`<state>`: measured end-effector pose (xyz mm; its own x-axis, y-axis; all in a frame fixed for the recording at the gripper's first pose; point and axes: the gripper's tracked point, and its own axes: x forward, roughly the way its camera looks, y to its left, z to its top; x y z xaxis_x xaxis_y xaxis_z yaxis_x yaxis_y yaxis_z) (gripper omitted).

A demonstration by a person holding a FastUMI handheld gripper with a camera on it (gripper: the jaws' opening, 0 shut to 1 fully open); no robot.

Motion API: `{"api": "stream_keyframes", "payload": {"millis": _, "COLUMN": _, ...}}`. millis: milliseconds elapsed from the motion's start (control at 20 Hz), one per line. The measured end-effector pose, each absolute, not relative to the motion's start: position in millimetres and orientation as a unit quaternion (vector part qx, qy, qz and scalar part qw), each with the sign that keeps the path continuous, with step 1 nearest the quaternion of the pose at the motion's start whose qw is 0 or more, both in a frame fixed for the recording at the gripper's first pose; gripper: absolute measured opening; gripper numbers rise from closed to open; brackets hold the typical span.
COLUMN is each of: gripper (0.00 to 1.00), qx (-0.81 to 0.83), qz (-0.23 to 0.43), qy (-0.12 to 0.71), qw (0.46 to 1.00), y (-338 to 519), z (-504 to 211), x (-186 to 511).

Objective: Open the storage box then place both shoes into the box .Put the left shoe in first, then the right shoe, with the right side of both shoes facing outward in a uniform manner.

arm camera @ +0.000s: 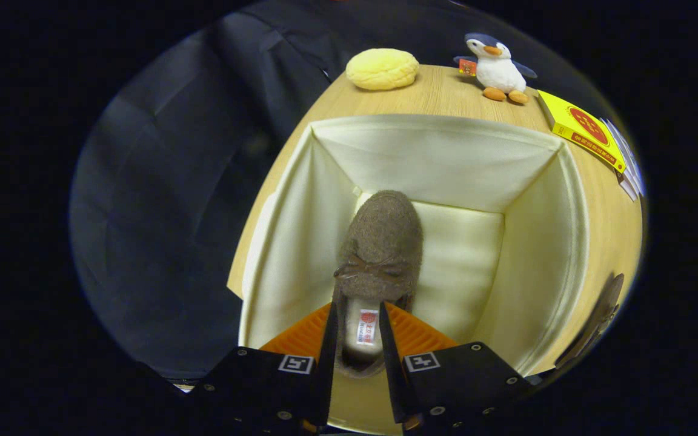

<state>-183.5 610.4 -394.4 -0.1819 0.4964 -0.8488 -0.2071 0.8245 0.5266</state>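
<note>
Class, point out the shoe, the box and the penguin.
shoe (382, 242): gripper view, fuzzy toe, between the claw's fingers.
box (434, 160): gripper view, far inner wall.
penguin (497, 69): gripper view, white belly.

You see a shoe (379, 254) of fuzzy, matt cloth, like felt or wool, with a small bow of the same rough stuff; your gripper (358, 354) has its two fingers set close on both sides of its heel part. The storage box (434, 157) has smooth, pale cloth walls with a soft sheen. The table (446, 91) looks like wood, matt with fine grain. The penguin toy (497, 66) is soft plush. The round bun-shaped thing (382, 68) looks matt and slightly bumpy. The book (585, 130) has a glossy paper cover.
</note>
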Motion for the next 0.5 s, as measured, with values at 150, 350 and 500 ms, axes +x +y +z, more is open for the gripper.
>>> {"api": "stream_keyframes", "payload": {"millis": 150, "gripper": 0.52, "qx": 0.131, "qz": 0.304, "qy": 0.687, "qw": 0.647, "y": 583, "z": -359, "x": -171}}
{"api": "stream_keyframes", "payload": {"millis": 350, "gripper": 0.79, "qx": 0.157, "qz": 0.325, "qy": 0.632, "qw": 0.686, "y": 531, "z": -323, "x": -146}}
{"api": "stream_keyframes", "payload": {"millis": 500, "gripper": 0.9, "qx": 0.16, "qz": 0.308, "qy": 0.599, "qw": 0.721, "y": 477, "z": -312, "x": -128}}
